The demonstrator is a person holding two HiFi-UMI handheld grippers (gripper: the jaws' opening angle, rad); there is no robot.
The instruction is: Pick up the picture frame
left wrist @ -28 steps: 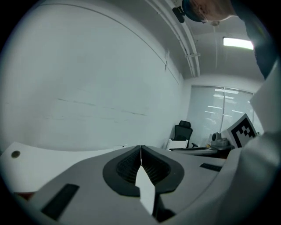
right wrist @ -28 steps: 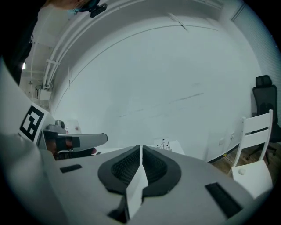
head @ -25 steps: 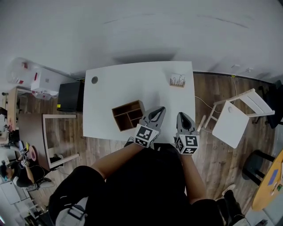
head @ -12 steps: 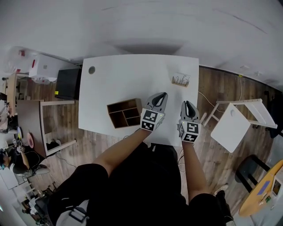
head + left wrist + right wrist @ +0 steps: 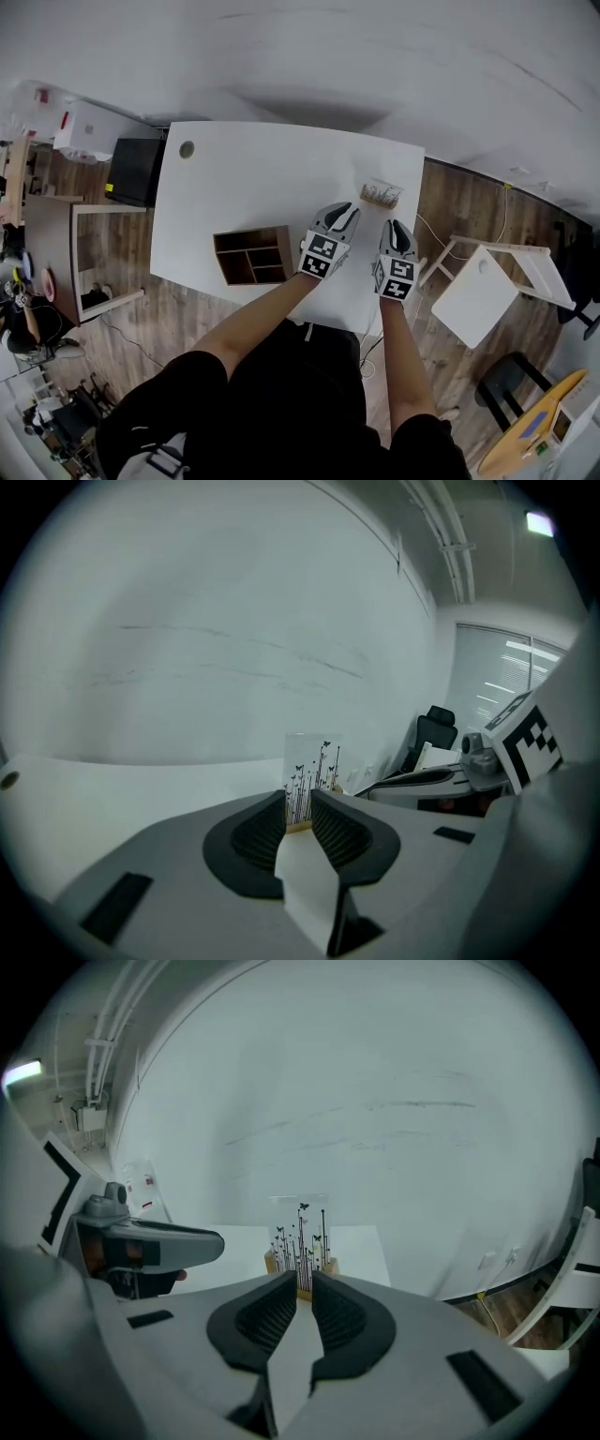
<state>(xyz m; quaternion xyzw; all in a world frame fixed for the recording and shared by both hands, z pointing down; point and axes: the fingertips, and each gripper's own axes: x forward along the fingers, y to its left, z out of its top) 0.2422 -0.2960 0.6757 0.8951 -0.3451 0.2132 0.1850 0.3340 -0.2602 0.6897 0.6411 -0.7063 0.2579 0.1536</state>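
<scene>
The white table [image 5: 262, 178] fills the middle of the head view. Its far edge runs along a pale wall, and wood floor shows at both sides. The person's two bare forearms reach up from the bottom of the picture over the table's near edge. A white stool [image 5: 478, 295] stands on the floor at the right, well apart from the table. An open wooden compartment box [image 5: 251, 255] sits near the table's lower left edge.

The left gripper [image 5: 345, 214] and the right gripper [image 5: 397, 228] are side by side just right of centre, both pointing toward the upper right. The left gripper's [image 5: 298, 808] jaws have just been opening and stand a narrow gap apart, with only bare tabletop between them. The right gripper's [image 5: 300, 1288] jaws are also slightly apart and empty.

The picture frame [image 5: 380, 194] stands upright near the table's right edge, just beyond both sets of tips. In each gripper view the frame [image 5: 312, 780] [image 5: 302, 1246] shows its black stem-and-butterfly print and wooden base past the jaw gap, untouched.
</scene>
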